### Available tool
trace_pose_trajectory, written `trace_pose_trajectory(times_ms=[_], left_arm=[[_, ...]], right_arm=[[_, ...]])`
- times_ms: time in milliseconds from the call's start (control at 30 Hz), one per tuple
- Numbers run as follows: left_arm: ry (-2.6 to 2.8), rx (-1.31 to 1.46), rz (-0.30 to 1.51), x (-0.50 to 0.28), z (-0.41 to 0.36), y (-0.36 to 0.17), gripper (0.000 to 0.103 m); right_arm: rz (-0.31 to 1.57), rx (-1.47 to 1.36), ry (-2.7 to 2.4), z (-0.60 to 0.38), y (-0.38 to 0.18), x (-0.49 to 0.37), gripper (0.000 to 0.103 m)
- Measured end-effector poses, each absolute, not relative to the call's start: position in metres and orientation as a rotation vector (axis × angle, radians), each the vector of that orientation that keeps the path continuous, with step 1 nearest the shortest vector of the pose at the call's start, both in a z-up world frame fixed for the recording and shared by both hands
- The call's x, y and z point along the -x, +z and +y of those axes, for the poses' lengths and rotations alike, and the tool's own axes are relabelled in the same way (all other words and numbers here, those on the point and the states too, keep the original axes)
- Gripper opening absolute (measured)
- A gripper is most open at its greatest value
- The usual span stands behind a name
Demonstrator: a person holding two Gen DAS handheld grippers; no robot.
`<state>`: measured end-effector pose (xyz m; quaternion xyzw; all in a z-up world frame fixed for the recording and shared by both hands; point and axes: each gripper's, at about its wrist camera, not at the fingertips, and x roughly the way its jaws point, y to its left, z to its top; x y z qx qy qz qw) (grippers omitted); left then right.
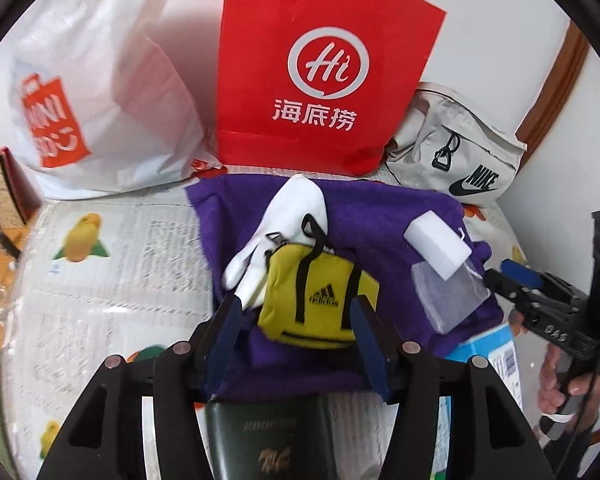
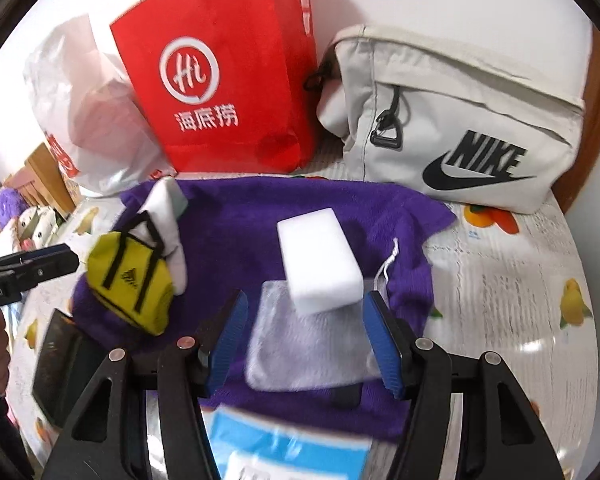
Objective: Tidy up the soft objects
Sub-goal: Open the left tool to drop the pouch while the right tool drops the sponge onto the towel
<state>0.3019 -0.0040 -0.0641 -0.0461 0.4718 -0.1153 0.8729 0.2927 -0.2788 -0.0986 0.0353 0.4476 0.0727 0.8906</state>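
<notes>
**Two grippers, two targets, each lined up with its own**

Two sets of fingers spread wide, and nothing is held in either. Your left gripper hangs over the near edge of the purple towel, and the yellow mini bag sits dead ahead, its lower corners right between the blue pads. It lies partly on the white glove, which trails away up and to the left, so a pinch on the bag may well drag the glove along.

Over on your right gripper, the picture is just as tidy. The white sponge block rests on the sheer drawstring pouch, straight out from the open fingers, its long axis running away from you and slightly leftward. The pouch itself lies flat between the pads.

So here's the call, as I read it: the bag belongs to your left hand, the sponge and pouch to your right. No crossing over needed. Along the back stand the red paper bag, the white plastic bag and the grey Nike pouch, likely homes for the soft things.
</notes>
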Motion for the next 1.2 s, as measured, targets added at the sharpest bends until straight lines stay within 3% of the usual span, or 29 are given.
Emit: trace_pose_trajectory(times_ms=[300,633,1200], left_arm=[[-0.244,0.09,0.915,-0.234,0.006,-0.036,0.054],[-0.272,0.098,0.957,-0.17,0.012,-0.041,0.054],[-0.261,0.062,1.057,-0.099,-0.001,-0.111,0.054]], right_arm=[[0.888,-0.126,0.124,-0.274,-0.074,-0.224,0.06],[0.91,-0.098,0.2,-0.242,-0.073,-0.147,0.06],[0.934,-0.028,0.203,-0.222,-0.112,-0.076,0.06]])
